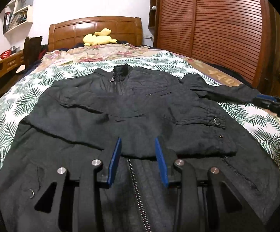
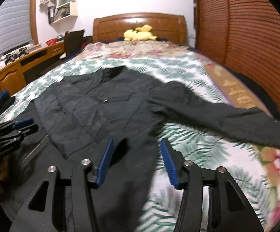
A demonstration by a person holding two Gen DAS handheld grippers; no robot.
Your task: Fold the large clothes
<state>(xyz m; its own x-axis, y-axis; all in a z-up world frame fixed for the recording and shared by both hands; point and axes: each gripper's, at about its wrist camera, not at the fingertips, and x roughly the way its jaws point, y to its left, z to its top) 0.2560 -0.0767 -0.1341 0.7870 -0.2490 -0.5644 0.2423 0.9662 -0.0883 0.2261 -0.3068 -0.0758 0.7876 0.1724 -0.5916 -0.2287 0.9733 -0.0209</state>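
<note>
A dark grey zip jacket lies front-up on the bed, collar toward the headboard. One sleeve is folded across the chest, its snap cuff at the right. The other sleeve stretches out to the right over the bedspread. My left gripper is open and empty, hovering over the jacket's lower front by the zipper. My right gripper is open and empty, above the jacket's right hem edge. The left gripper shows in the right wrist view; the right gripper shows at the left wrist view's right edge.
The bed has a palm-leaf bedspread and a floral quilt. A yellow plush toy lies by the wooden headboard. A slatted wooden wardrobe stands on the right, a wooden desk on the left.
</note>
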